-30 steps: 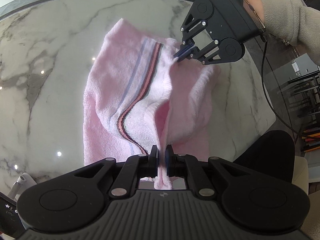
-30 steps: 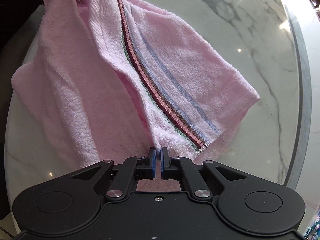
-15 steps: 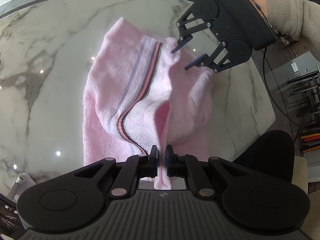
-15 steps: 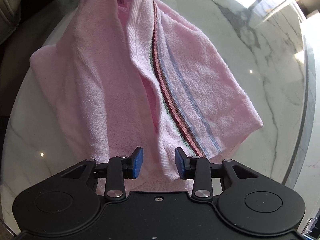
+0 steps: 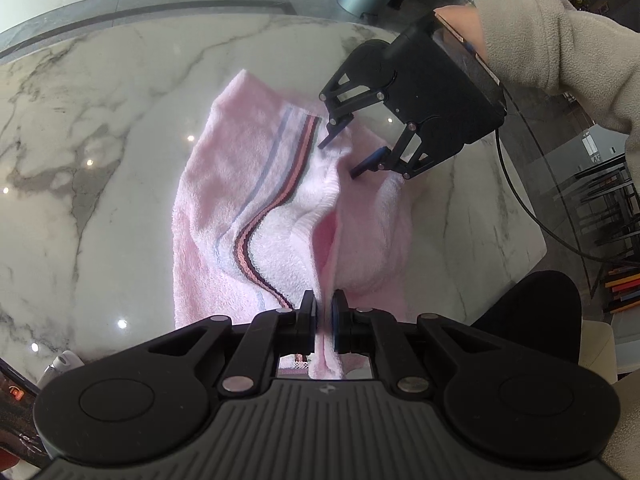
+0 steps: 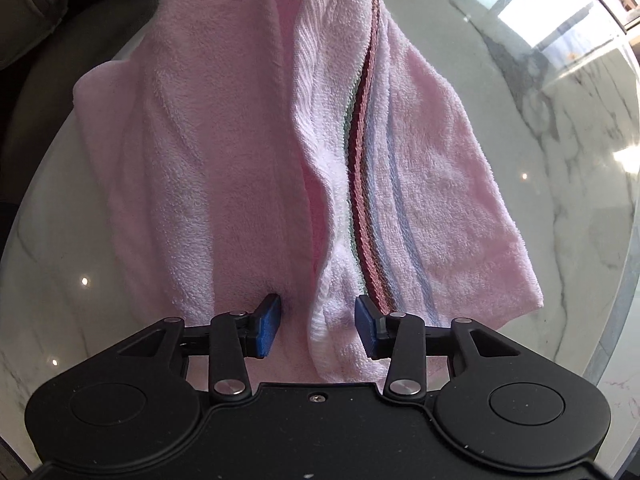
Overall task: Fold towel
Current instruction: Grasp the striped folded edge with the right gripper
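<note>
One pink towel [image 5: 256, 208] lay rumpled mid-frame on the marble table [image 5: 100, 120], its near edge lifted. Left gripper [image 5: 323, 318] was clamped on that edge; right gripper [image 6: 318, 322] stood parted over a fold, pads not pressing. Judged soft, light and floppy; best pinched at corners.

Both tools are matte black plastic. The left gripper [image 5: 324, 322] has a ribbed grey-black housing, round caps at each side and silver pivot screws. The right gripper [image 6: 317, 326] carries blue pads [image 6: 266, 326]. A thin black cable [image 5: 516, 196] trails from it, and a beige fleece sleeve [image 5: 560, 40] covers the arm.
</note>
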### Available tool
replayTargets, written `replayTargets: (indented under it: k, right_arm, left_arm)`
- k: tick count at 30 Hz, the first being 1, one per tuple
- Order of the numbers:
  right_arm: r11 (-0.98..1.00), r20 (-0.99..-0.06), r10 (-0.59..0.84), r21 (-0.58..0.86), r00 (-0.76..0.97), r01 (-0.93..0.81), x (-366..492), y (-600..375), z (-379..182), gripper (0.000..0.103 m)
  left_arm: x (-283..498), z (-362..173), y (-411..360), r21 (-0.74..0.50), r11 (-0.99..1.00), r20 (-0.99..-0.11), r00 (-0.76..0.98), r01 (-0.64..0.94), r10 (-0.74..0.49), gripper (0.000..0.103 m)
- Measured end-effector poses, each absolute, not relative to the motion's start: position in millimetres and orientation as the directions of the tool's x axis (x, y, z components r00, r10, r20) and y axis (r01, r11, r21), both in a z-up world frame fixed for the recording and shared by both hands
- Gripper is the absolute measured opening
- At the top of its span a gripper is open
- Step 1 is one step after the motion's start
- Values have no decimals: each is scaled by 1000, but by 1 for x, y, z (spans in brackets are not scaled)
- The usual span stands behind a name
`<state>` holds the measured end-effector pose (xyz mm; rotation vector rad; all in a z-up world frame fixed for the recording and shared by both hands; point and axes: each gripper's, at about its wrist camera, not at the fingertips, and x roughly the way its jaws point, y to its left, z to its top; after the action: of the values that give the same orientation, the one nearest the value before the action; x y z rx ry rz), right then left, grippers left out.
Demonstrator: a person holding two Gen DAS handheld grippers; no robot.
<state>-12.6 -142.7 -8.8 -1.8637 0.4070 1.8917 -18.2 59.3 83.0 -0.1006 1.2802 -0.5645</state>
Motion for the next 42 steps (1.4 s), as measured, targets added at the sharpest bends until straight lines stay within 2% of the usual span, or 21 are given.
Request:
replayTargets:
  k: [4, 11, 25, 27, 29, 32, 39, 42]
  right_arm:
    - [-848, -992, 124, -102, -6, -520, -19, -141, -6, 34]
    - [-851, -993, 113, -86, -20, -518, -32, -139, -11, 12]
    - [-719, -970, 242, -178, -2, -671, -24, -163, 64, 12]
    - [-712, -966, 259, -184, -10, -678, -28, -166, 63, 20]
    - [-710, -961, 276, -182, -31, -680, -36, -167, 55, 46]
    - [-714, -956, 292, -189, -40, -674, -43, -166, 41, 48]
    - [-706, -952, 304, -202, -32, -679, -45, -152, 14, 46]
    - [-712, -962, 264, -150, -64, -686, -47, -151, 12, 25]
  left_arm:
    - [-19, 93, 59, -368, 863, -872, 194, 347, -450, 6]
    - [-18, 103, 66, -351, 878, -871, 231, 324, -433, 6]
    - [-29, 132, 63, -266, 900, -888, 276, 345, -369, 6]
    - [-33, 134, 59, -261, 898, -888, 276, 355, -367, 6]
    - [-35, 131, 56, -257, 899, -893, 267, 356, -361, 6]
    - [-36, 127, 55, -257, 901, -897, 261, 349, -357, 6]
    - [-33, 126, 61, -265, 902, -896, 259, 340, -361, 6]
    - [-31, 124, 64, -269, 904, -896, 257, 334, -361, 7]
